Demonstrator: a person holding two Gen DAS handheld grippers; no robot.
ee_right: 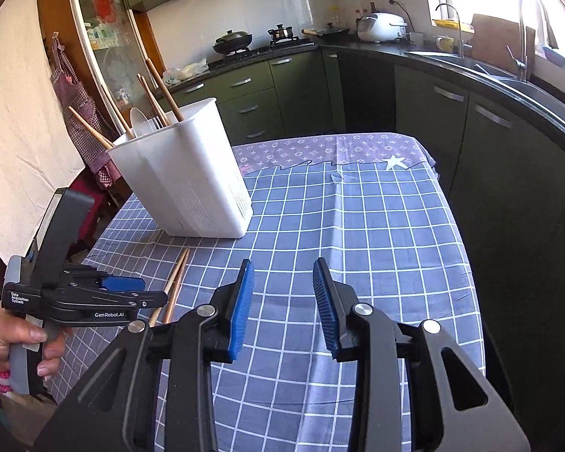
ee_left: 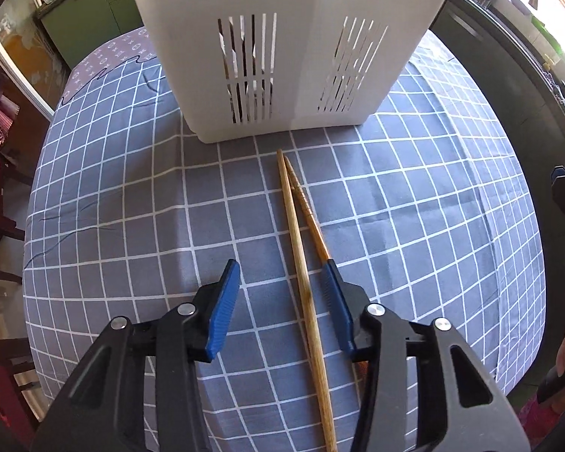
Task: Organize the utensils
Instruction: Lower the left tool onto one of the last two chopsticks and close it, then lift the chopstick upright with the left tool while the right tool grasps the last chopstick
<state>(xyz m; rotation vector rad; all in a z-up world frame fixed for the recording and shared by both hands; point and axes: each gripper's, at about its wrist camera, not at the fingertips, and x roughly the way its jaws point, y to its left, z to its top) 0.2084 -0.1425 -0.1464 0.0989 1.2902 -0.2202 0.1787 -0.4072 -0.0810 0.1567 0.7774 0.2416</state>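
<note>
Two wooden chopsticks lie side by side on the blue checked tablecloth, their tips toward a white slotted utensil holder. My left gripper points steeply down over their thick ends with its jaws astride them. The right pad touches the darker stick, while the left pad stands well apart from both. In the right wrist view the holder stands at the table's left with several chopsticks and a white spoon in it. My right gripper hangs open over bare cloth, nothing between its pads.
Dark green cabinets and a sink counter run along the table's far and right sides. A checked apron hangs at the left. The person's hand holds the left gripper near the table's left edge.
</note>
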